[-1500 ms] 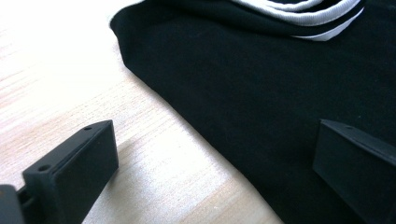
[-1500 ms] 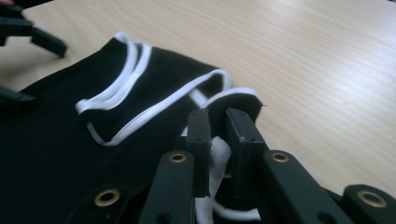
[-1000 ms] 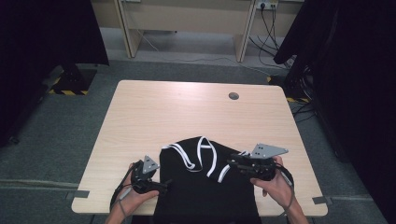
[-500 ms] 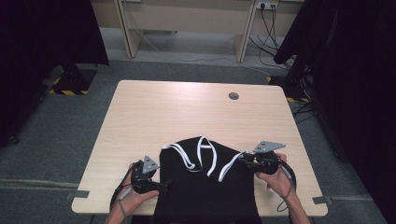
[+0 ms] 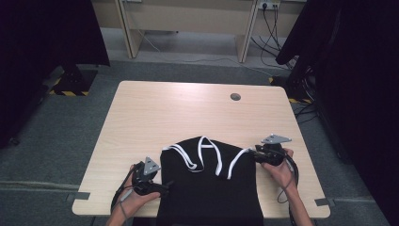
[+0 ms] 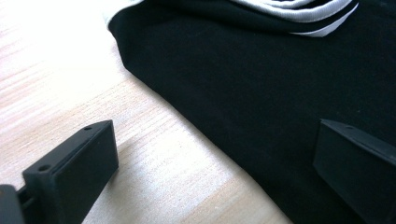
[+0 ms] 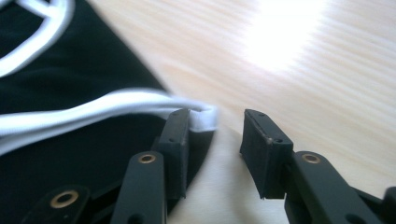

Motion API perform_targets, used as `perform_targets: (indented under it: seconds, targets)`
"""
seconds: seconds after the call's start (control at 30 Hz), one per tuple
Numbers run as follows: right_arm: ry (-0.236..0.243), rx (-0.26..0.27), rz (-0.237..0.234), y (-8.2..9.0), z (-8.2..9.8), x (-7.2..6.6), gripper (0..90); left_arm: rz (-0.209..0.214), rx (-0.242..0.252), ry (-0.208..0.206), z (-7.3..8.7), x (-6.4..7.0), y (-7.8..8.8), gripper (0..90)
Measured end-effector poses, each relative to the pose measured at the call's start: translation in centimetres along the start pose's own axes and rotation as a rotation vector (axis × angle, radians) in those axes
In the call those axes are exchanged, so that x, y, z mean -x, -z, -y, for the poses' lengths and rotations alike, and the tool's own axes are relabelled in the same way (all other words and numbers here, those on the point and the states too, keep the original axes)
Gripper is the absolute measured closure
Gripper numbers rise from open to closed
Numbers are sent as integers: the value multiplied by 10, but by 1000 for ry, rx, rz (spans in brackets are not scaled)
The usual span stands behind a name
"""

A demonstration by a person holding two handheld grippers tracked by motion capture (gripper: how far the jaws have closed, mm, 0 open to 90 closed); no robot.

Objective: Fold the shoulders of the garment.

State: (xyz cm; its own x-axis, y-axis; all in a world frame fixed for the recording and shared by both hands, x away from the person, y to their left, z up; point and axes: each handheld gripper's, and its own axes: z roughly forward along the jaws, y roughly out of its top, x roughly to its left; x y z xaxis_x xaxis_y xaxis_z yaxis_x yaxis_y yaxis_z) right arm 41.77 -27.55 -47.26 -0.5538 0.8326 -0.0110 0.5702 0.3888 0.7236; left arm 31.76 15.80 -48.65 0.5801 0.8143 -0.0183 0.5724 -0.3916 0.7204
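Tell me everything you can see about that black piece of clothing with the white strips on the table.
The black garment with white trim looks like soft knit fabric, lying flat on the light wooden table with its lower part hanging over the near edge. White ribbed bands loop across its top. The right gripper, jaws just opening, has one jaw against the white-edged corner. The left gripper straddles its side edge, jaws open.

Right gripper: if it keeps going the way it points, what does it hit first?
Likely the white-trimmed corner of the black garment. The right gripper has just been opening; its fingers sit at that corner with bare table beyond. One finger is already beside the trim, though depth is hard to judge.
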Motion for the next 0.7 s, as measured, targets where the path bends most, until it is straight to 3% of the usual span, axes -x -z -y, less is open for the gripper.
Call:
perform_targets:
  seconds: [0.03,0.27,0.4,0.47,0.7]
  targets:
    - [-16,5,-18,-1,0,2,623,0,0,0,0,0,0,0]
    - [26,22,-17,3,-3,-6,615,-1,0,0,0,0,0,0]
    - [15,2,-18,-3,-3,-4,614,-1,0,0,0,0,0,0]
    - [-12,12,-28,-5,-2,0,611,-1,0,1,0,0,0,0]
    - [-42,2,4,-6,-5,10,598,-2,1,2,0,0,0,0]
